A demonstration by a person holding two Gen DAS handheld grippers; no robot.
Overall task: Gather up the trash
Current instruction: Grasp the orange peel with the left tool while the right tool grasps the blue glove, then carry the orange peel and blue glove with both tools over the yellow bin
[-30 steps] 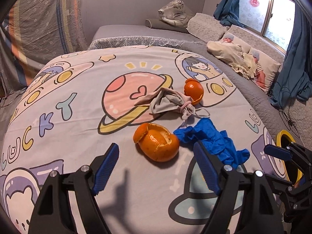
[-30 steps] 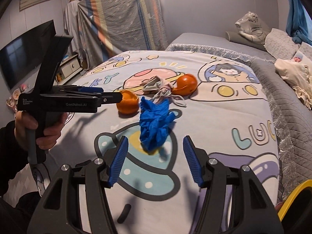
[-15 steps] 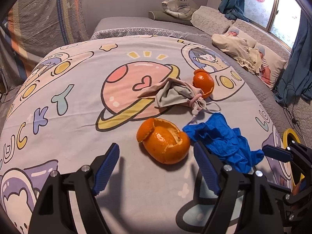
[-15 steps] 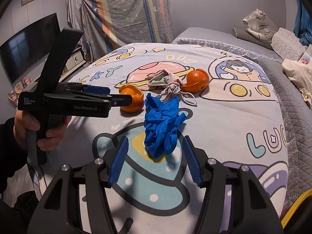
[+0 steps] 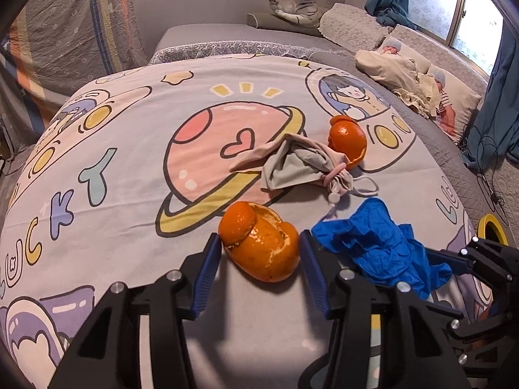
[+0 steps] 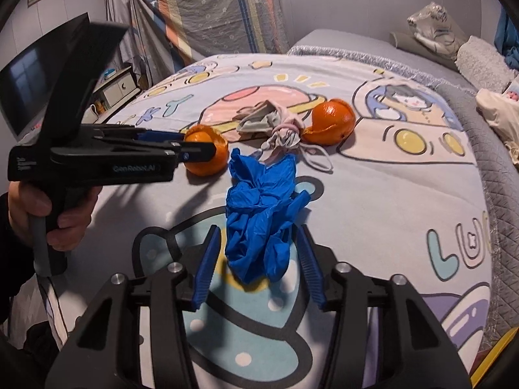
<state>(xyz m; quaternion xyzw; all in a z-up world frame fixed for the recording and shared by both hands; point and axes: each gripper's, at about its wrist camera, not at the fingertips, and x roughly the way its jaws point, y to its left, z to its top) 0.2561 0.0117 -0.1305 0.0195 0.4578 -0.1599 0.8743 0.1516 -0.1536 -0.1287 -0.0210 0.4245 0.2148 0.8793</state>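
An orange peel shell (image 5: 261, 244) lies on the cartoon bedsheet, between the blue pads of my left gripper (image 5: 259, 259), which is open around it. It also shows in the right wrist view (image 6: 207, 155). A crumpled blue glove (image 6: 262, 217) lies between the pads of my right gripper (image 6: 258, 259), which is open around its near end; the glove also shows in the left wrist view (image 5: 379, 246). A second orange peel (image 5: 347, 139) and a grey-pink crumpled mask (image 5: 298, 165) lie further back.
A yellow-rimmed bin (image 5: 493, 231) stands at the bed's right edge. Pillows, dolls and a plush tiger (image 5: 298, 0) line the far side. A TV and small cabinet (image 6: 116, 87) stand left of the bed.
Both grippers have moved forward and down. The left one now straddles the near orange peel; the right one now straddles the blue glove's near end. Both jaws have narrowed.
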